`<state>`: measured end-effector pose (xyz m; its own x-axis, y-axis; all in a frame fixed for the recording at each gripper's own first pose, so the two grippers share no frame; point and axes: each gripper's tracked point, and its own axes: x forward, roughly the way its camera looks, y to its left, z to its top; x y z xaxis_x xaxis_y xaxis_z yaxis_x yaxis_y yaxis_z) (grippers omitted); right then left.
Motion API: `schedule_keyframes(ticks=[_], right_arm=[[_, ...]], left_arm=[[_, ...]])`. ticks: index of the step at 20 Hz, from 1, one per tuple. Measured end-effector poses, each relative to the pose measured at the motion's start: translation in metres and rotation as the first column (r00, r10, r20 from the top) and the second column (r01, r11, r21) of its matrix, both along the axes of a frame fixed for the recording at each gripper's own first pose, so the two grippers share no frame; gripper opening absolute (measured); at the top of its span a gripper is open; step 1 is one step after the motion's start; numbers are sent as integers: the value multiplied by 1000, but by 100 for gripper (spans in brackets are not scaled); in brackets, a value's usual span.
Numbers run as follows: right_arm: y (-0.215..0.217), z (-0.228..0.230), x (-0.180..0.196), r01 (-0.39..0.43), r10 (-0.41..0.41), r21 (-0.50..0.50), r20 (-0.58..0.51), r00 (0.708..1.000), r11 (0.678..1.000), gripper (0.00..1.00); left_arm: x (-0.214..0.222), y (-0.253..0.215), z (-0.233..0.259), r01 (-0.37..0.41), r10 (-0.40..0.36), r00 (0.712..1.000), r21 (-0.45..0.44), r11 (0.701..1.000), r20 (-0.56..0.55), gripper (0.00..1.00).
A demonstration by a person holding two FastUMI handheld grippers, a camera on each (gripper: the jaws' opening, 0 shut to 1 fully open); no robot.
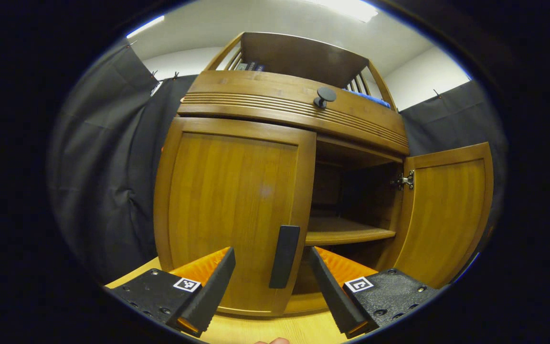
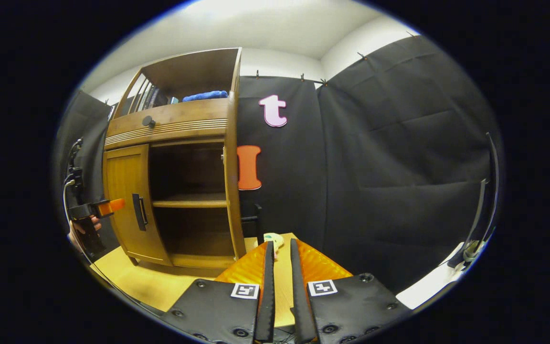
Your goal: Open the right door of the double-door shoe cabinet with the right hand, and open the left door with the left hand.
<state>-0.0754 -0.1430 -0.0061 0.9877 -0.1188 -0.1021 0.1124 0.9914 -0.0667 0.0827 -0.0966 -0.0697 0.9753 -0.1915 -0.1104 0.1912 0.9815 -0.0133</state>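
Wooden shoe cabinet (image 1: 256, 191), right door (image 1: 447, 215) open, left door (image 1: 232, 210) closed

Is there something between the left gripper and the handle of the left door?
Nothing visible. The left gripper is open, and the handle of the closed left door stands just ahead between its fingers, with no object in front of it.

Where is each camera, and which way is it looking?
Left gripper view: rides the left gripper, jaws open, close before the shut left door and its handle; a fingertip peeks in below.
Right gripper view: rides the right gripper, jaws nearly closed on nothing, farther back beside the cabinet, facing the cloth wall; a hand holds the left gripper far left.
Both share the cabinet.
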Motion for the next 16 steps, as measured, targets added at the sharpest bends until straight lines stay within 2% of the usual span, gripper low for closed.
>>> schedule_keyframes(ticks=[1,2,4,5,7,12,13,14,16], right_arm=[[3,2,-2,11,-11,10,5,1000,1000,36],[8,3,-10,12,-12,29,9,1000,1000,23],[26,0,-19,-4,3,67,13,1000,998,38],[31,-4,-20,-3,2,64,17,1000,998,39],[36,-5,-27,12,-15,71,36,999,997,54],[50,-13,-18,2,-9,154,43,999,988,93],[54,-13,-18,-10,3,166,46,999,986,98],[56,-16,-14,-17,9,170,47,999,985,100],[56,-18,-12,-22,15,166,44,999,986,98]], left_arm=[[9,-4,-4,4,-4,1000,7,1000,-3,92],[18,-7,-8,7,-7,1000,11,1000,-3,92],[32,-13,-18,8,-8,1000,18,1000,-1,92],[37,-14,-22,6,-6,1000,20,1000,2,92],[45,-17,-26,9,-10,1000,29,1000,17,95],[58,-24,-29,18,-21,998,53,998,54,92],[60,-22,-31,11,-14,998,54,998,56,92],[63,-21,-33,13,-16,998,49,999,60,91],[70,-20,-41,16,-18,999,40,999,48,89]])
